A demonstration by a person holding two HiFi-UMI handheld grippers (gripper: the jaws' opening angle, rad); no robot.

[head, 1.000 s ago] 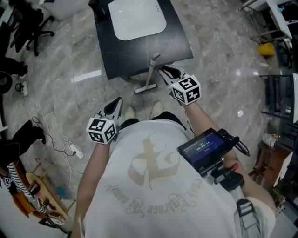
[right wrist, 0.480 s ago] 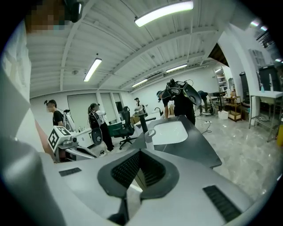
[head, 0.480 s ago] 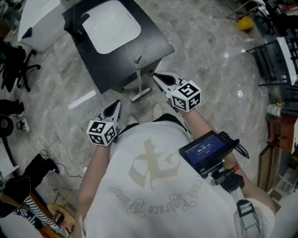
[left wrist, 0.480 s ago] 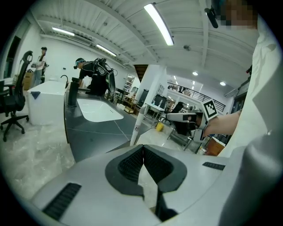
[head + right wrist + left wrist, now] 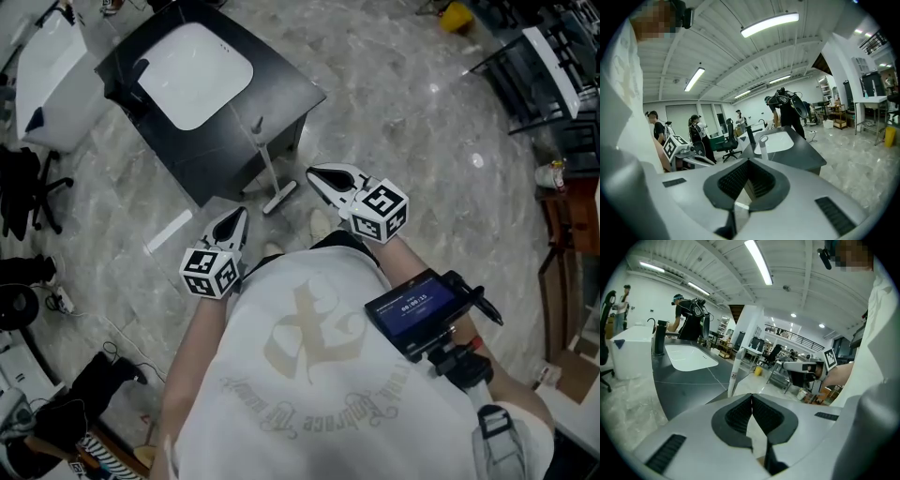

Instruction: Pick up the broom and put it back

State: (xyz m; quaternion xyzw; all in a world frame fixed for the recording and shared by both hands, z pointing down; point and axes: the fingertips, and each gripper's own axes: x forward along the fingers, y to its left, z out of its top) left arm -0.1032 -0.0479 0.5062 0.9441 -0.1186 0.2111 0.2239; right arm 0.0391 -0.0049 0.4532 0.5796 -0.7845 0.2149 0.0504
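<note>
Broom (image 5: 267, 169), white and long-handled, is leaned on the black basin-topped table (image 5: 281, 94) at 12 o'clock, ungrasped. The right gripper (image 5: 312, 172), open a second ago, is now closed on nothing. The left gripper (image 5: 240, 216) is likewise closed and empty, so no hold is had.

We find the broom (image 5: 269, 173) standing on the floor (image 5: 403, 122) between our left fingers (image 5: 232, 225) and right fingers (image 5: 330, 180), leaning against the worktop (image 5: 281, 89) ahead; the sink (image 5: 192, 75) lies farther ahead.
</note>
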